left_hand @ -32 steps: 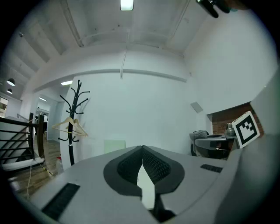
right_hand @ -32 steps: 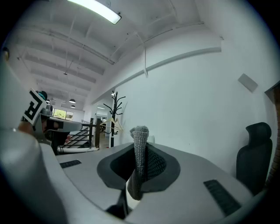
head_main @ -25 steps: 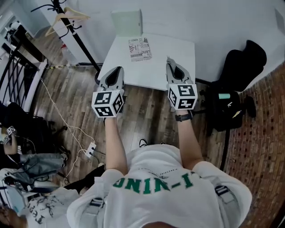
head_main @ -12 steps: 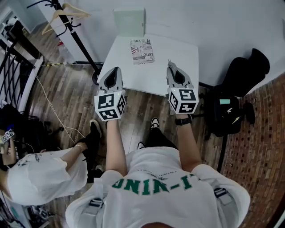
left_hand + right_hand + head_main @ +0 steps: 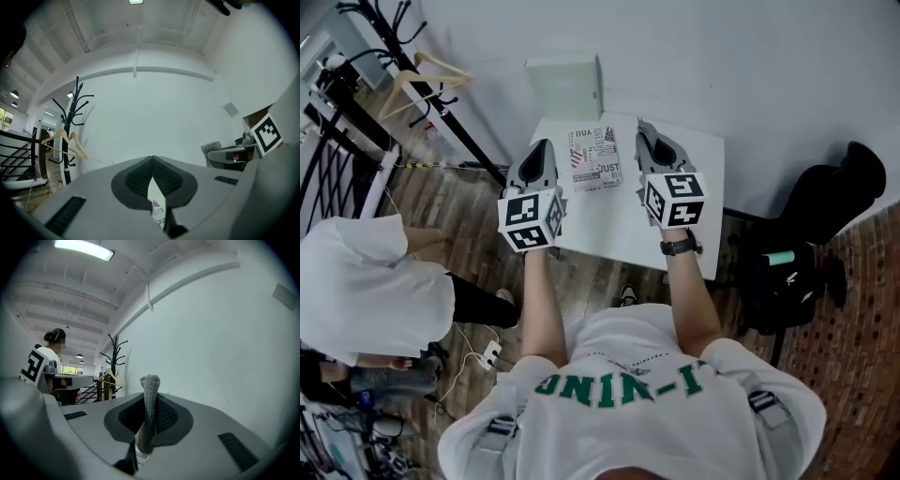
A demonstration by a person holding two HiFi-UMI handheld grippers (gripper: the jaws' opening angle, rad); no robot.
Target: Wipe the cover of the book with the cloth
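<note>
Cloth [image 5: 149, 411] in jaws of right gripper [image 5: 643, 134], book [image 5: 595, 157] flat on table [image 5: 623, 230]

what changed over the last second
Both grippers moved forward from the near edge of the table: the left gripper and right gripper now flank the book. Nothing visibly grabbed or released; the right one holds the cloth. The book stays put.
</note>
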